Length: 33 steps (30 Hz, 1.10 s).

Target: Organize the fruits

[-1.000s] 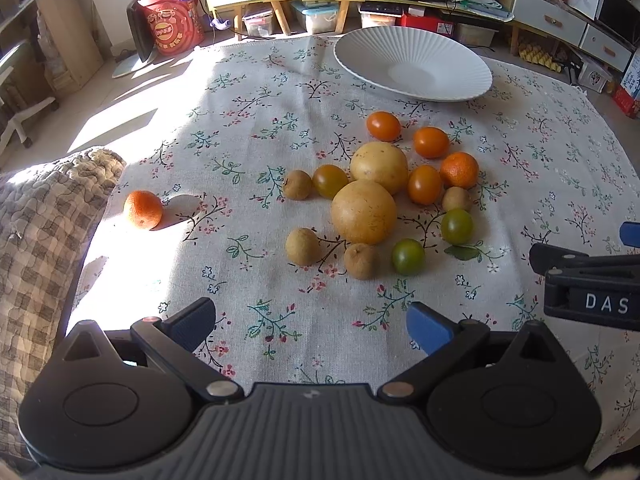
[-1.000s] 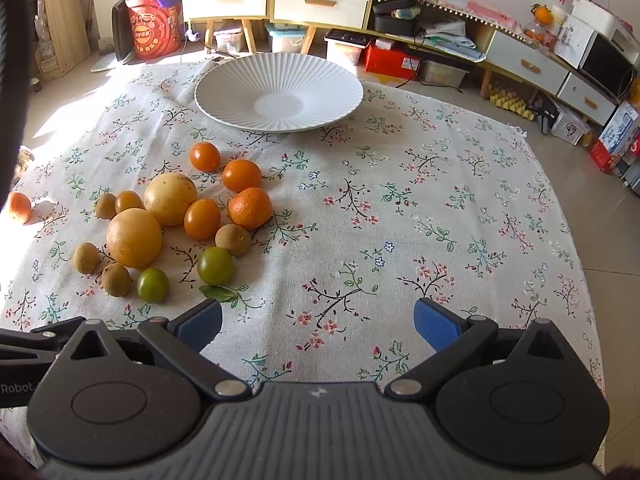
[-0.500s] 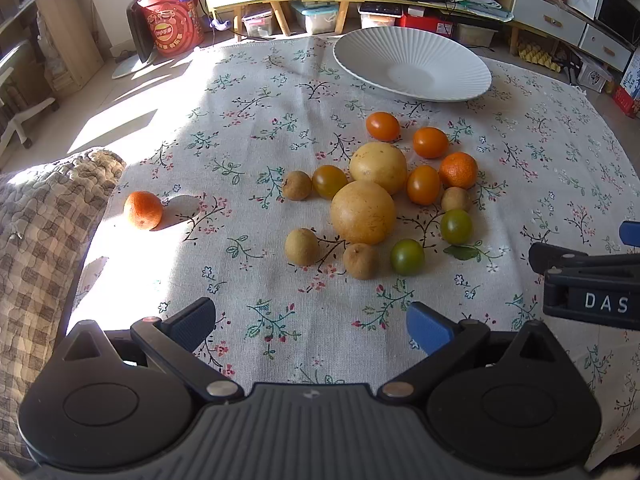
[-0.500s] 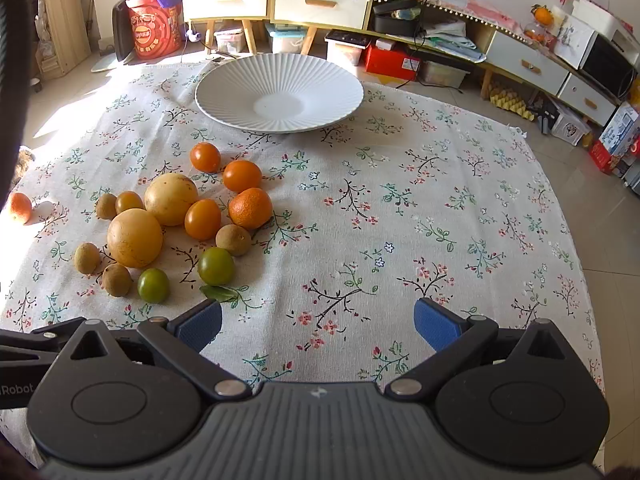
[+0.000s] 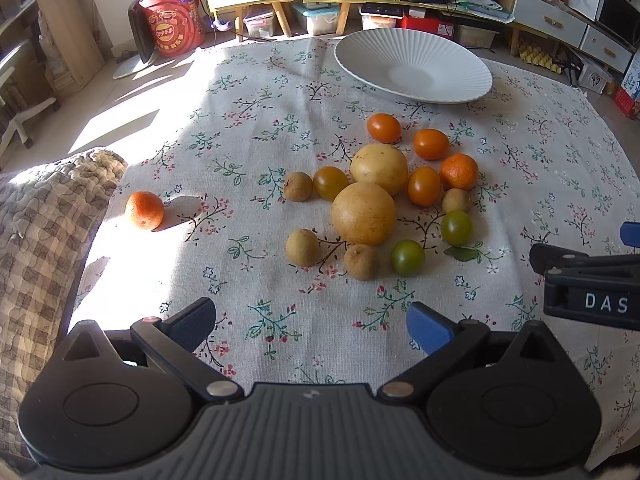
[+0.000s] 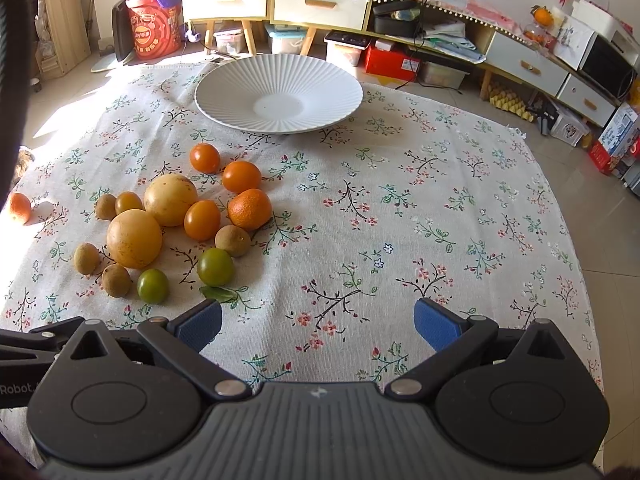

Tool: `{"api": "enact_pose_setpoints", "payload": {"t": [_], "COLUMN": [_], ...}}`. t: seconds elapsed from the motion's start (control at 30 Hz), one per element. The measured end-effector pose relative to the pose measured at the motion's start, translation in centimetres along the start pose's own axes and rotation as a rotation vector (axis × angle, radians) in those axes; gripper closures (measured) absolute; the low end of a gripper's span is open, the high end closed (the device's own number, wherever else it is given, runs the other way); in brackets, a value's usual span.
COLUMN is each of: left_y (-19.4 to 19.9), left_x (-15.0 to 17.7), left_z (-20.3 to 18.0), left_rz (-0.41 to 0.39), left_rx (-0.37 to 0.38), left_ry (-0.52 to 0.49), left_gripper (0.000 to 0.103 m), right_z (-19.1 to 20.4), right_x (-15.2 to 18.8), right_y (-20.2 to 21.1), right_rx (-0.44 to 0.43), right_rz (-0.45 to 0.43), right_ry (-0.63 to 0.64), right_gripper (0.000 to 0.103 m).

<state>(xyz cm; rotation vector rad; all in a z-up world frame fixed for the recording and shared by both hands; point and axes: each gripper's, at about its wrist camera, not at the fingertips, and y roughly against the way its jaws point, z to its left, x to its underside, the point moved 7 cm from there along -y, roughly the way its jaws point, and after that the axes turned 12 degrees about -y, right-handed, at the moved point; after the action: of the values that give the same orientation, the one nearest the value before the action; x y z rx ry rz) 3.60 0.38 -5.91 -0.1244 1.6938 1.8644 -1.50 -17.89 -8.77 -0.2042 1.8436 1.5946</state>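
Orange, yellow, green and brown fruits [image 5: 374,196] lie clustered on the floral tablecloth [image 6: 440,208], just on the near side of the empty white plate [image 6: 279,94]; one lone orange [image 5: 144,210] sits well left of it. Left gripper [image 5: 310,322] and right gripper [image 6: 318,326] hover near the cluster, both spread wide, holding nothing.

Fruit cluster [image 5: 376,200] mid desk [image 5: 280,120], plate [image 5: 412,66] behind it at far edge; one fruit [image 5: 144,210] apart, well left, nr cushion [image 5: 44,216].
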Motion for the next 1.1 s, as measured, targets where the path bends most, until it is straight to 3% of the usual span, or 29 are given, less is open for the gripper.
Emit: {"api": "enact_pose_setpoints", "payload": {"t": [0.8,1.1], "left_y": [-0.3,-1.0], "left_x": [0.0,-1.0], "left_z": [0.3,1.1], "left_rz": [0.004,-0.006], "left_rx": [-0.001,0.024], "left_ry": [-0.007,-0.085], "left_gripper": [0.008,0.008], "right_z": [0.0,0.5], "right_x": [-0.3,-0.9], "right_y": [0.0,-0.1], "right_rx": [-0.007,-0.015], "right_rz": [-0.003,0.003], "right_ry": [0.01,0.076], "right_gripper": [0.0,0.0]}}
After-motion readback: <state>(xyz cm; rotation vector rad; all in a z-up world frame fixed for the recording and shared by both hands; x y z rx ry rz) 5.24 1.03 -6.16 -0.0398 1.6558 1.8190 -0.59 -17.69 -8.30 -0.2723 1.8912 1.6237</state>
